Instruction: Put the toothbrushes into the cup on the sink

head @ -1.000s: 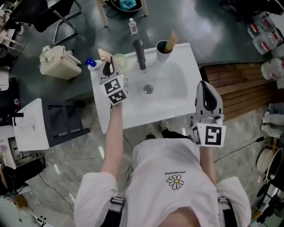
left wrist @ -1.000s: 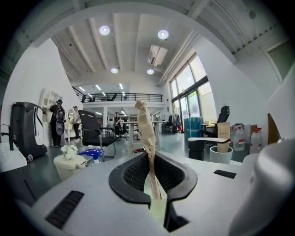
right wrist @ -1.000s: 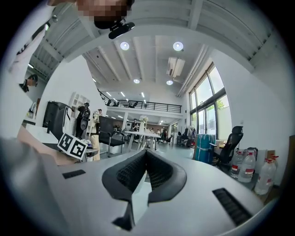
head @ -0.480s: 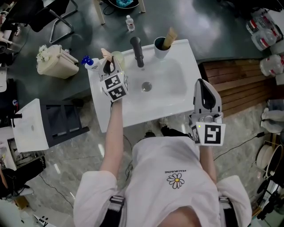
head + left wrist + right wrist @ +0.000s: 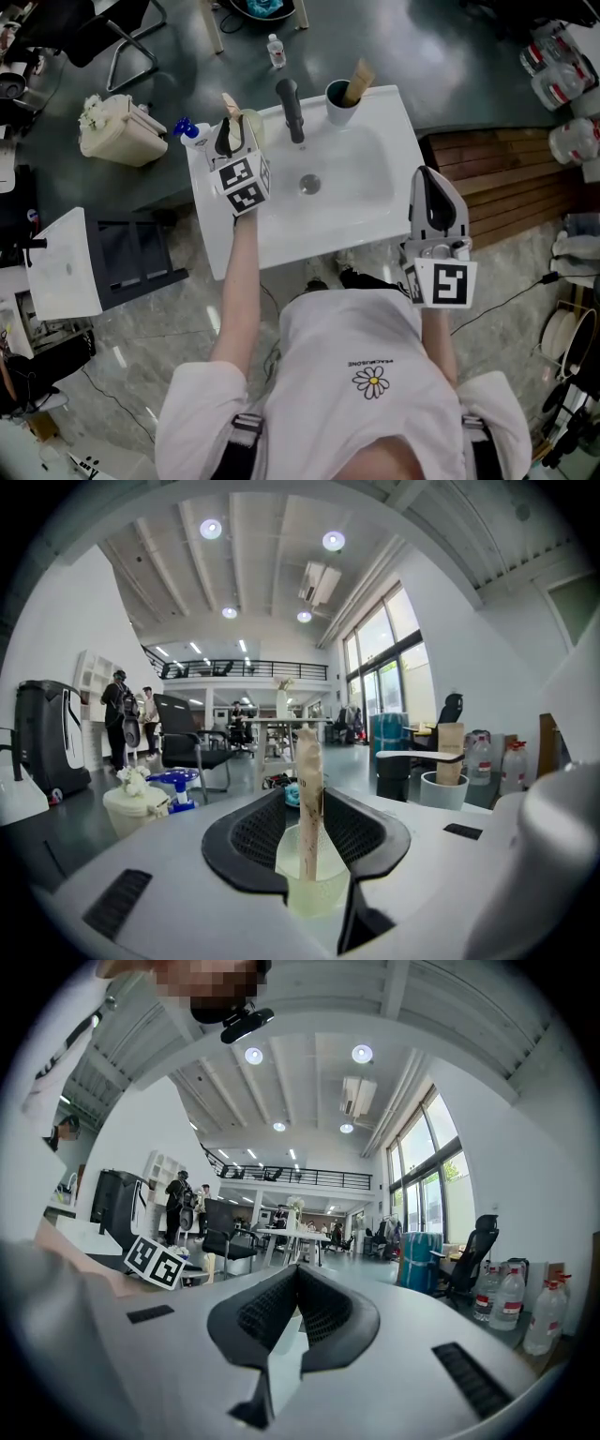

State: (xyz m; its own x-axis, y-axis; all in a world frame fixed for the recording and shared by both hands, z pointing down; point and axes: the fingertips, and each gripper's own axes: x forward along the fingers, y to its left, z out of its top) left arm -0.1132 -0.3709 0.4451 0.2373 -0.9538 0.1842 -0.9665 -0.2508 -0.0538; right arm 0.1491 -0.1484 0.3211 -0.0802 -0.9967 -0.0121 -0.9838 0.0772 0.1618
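Observation:
A white sink [image 5: 366, 211] stands in front of me, with a black faucet [image 5: 291, 108] at its back. A dark cup [image 5: 341, 101] at the back right of the sink holds one tan wrapped toothbrush [image 5: 359, 79]. My left gripper [image 5: 231, 133] hovers over the back left corner, shut on another tan wrapped toothbrush [image 5: 228, 101] that stands upright. In the left gripper view this toothbrush [image 5: 308, 789] rises between the jaws above a pale translucent cup [image 5: 309, 888]; the dark cup [image 5: 442, 787] is off to the right. My right gripper [image 5: 434, 186] is shut and empty beside the sink's right edge.
A blue-pump bottle [image 5: 188, 130] sits at the sink's back left corner. On the floor are a white bin [image 5: 117, 131] and a white cabinet [image 5: 66, 262] to the left, wooden boards [image 5: 497, 183] to the right and a small bottle [image 5: 275, 49] behind the sink.
My left gripper has shifted slightly toward the back of the sink, and its toothbrush stands more upright. The right gripper has stayed where it was.

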